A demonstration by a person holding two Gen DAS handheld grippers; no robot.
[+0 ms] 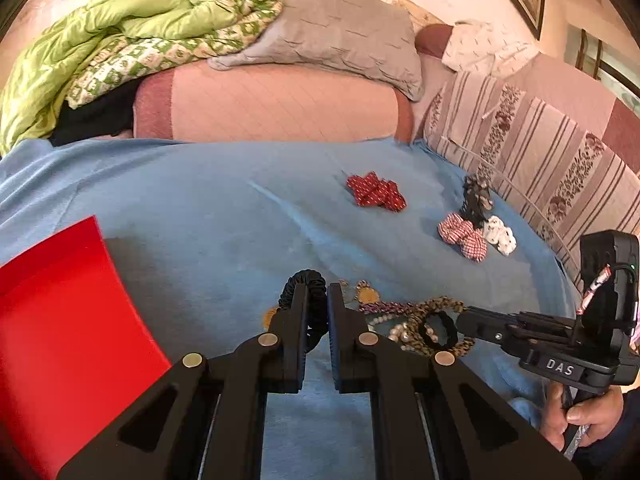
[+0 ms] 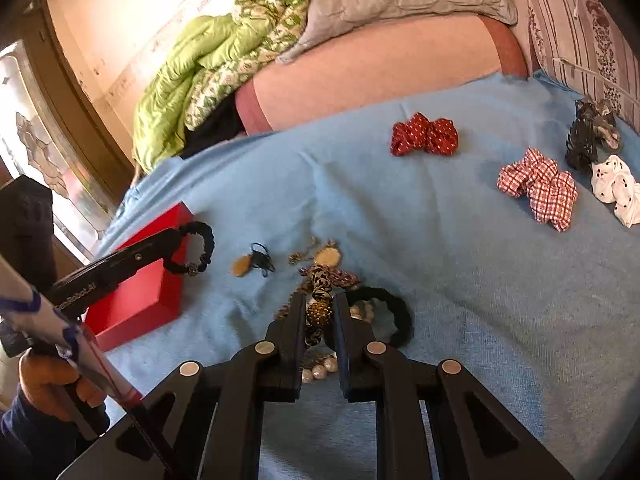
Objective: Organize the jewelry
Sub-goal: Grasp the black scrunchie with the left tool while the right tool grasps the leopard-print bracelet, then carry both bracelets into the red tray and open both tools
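My left gripper (image 1: 316, 292) is shut on a black braided bracelet (image 1: 318, 312) and holds it above the blue blanket, right of the red box (image 1: 60, 320). In the right wrist view the left gripper (image 2: 176, 240) holds the black bracelet (image 2: 202, 244) beside the red box (image 2: 136, 292). My right gripper (image 2: 319, 304) is closed around a gold beaded ball on a leopard-print bracelet (image 2: 320, 312) in the jewelry pile (image 2: 324, 276). The pile also shows in the left wrist view (image 1: 412, 320), where the right gripper (image 1: 460, 320) reaches into it.
Scrunchies lie on the blanket: a red dotted one (image 2: 424, 134), a red checked one (image 2: 540, 188), a white one (image 2: 616, 188) and a black hair clip (image 2: 584, 140). A small pendant (image 2: 244, 266) lies left of the pile. Pillows and a green quilt (image 1: 120, 32) are behind.
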